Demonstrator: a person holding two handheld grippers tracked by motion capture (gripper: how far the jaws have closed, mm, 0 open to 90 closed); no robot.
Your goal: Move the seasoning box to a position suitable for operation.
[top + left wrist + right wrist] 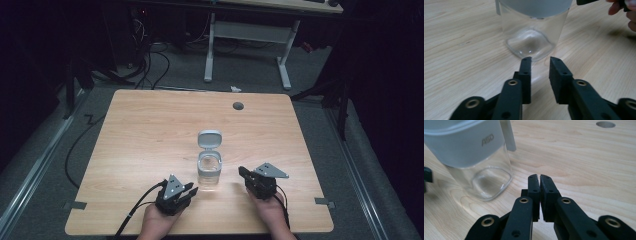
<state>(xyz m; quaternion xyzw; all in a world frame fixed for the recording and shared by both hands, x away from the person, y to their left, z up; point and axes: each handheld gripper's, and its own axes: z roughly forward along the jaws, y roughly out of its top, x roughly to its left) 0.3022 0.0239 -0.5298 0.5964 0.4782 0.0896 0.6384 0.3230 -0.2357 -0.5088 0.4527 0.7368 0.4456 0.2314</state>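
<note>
Near the middle of the wooden table (150, 130), a bit toward the person's side, there's a clear glass jar (208, 175) with a grey plastic collar and a flip lid (209, 138) that's swung open and standing up off the far side of the rim. Looks empty to me; you can see straight through to the rounded square base in the left gripper view (531, 45). The collar has "ASD" on it, readable in the right gripper view (469, 150). The left gripper (190, 190) sits just to the near left of the jar, pointing right at it, jaws parted with a clear gap between them and nothing in there; the tips are very near the bottom of the glass but I can't tell if they actually touch. In its own view (540, 60) the jar's base is right in front of the tips. The right gripper (242, 172) is on the near right of the jar, just beside it, with jaws pinched together on nothing, only a sliver of a gap showing up close (540, 176). Both hands rest low at the near edge of the table. There's a round cable hole (238, 106) toward the far edge, well apart from the jar, and a white-legged desk (250, 30) stands on the floor beyond.
</note>
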